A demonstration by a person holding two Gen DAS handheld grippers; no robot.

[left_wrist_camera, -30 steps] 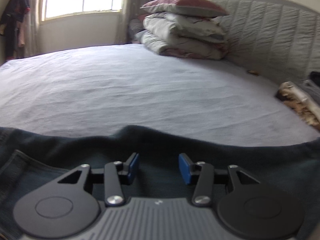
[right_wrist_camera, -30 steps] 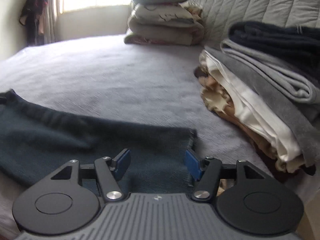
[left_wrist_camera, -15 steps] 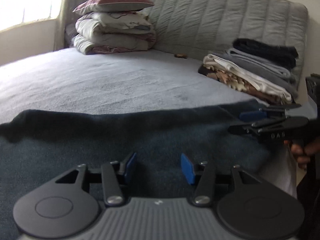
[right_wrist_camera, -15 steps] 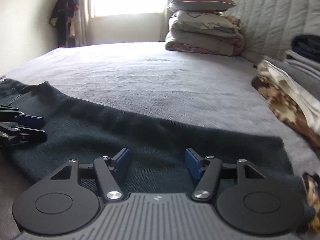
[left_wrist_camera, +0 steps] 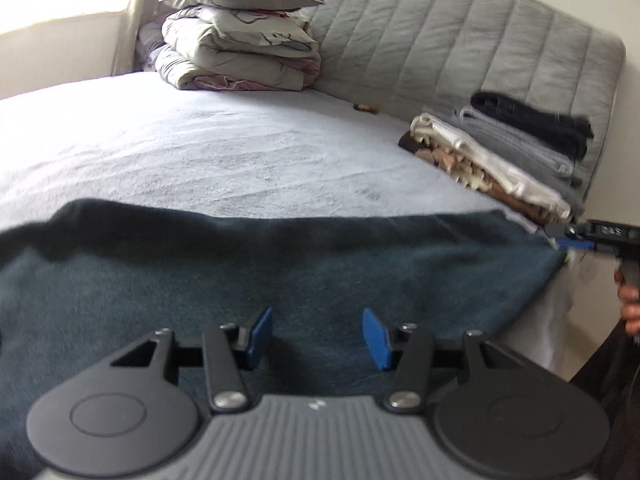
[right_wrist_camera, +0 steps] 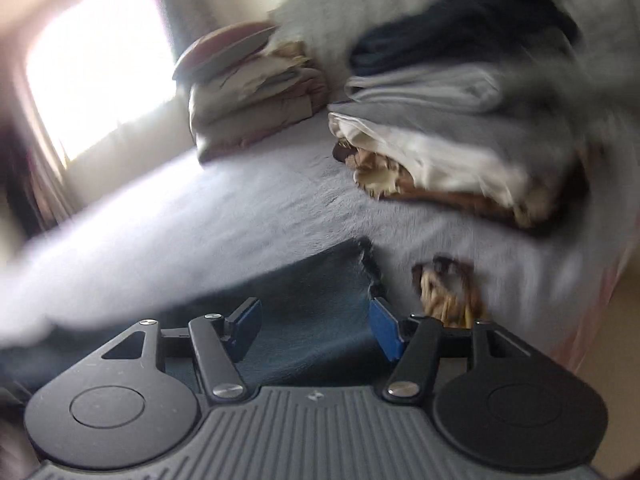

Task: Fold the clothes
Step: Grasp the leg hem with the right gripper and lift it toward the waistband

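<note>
A dark teal garment (left_wrist_camera: 280,264) lies flat along the near edge of the bed (left_wrist_camera: 208,152). My left gripper (left_wrist_camera: 318,338) is open and empty above its middle. My right gripper (right_wrist_camera: 316,330) is open and empty over the garment's right end (right_wrist_camera: 316,284); that view is blurred and tilted. The right gripper also shows in the left wrist view (left_wrist_camera: 576,238) at the garment's far right corner, with a hand under it.
A stack of folded clothes (left_wrist_camera: 504,152) sits by the grey headboard (left_wrist_camera: 460,48) on the right; it also shows in the right wrist view (right_wrist_camera: 448,128). Folded bedding with a pillow (left_wrist_camera: 240,36) is at the back. A small patterned cloth (right_wrist_camera: 448,288) lies beside the garment's end.
The left view has swung further right. The right gripper has moved to the garment's right end and tilted, now facing the folded stack. Both grippers stay open.
</note>
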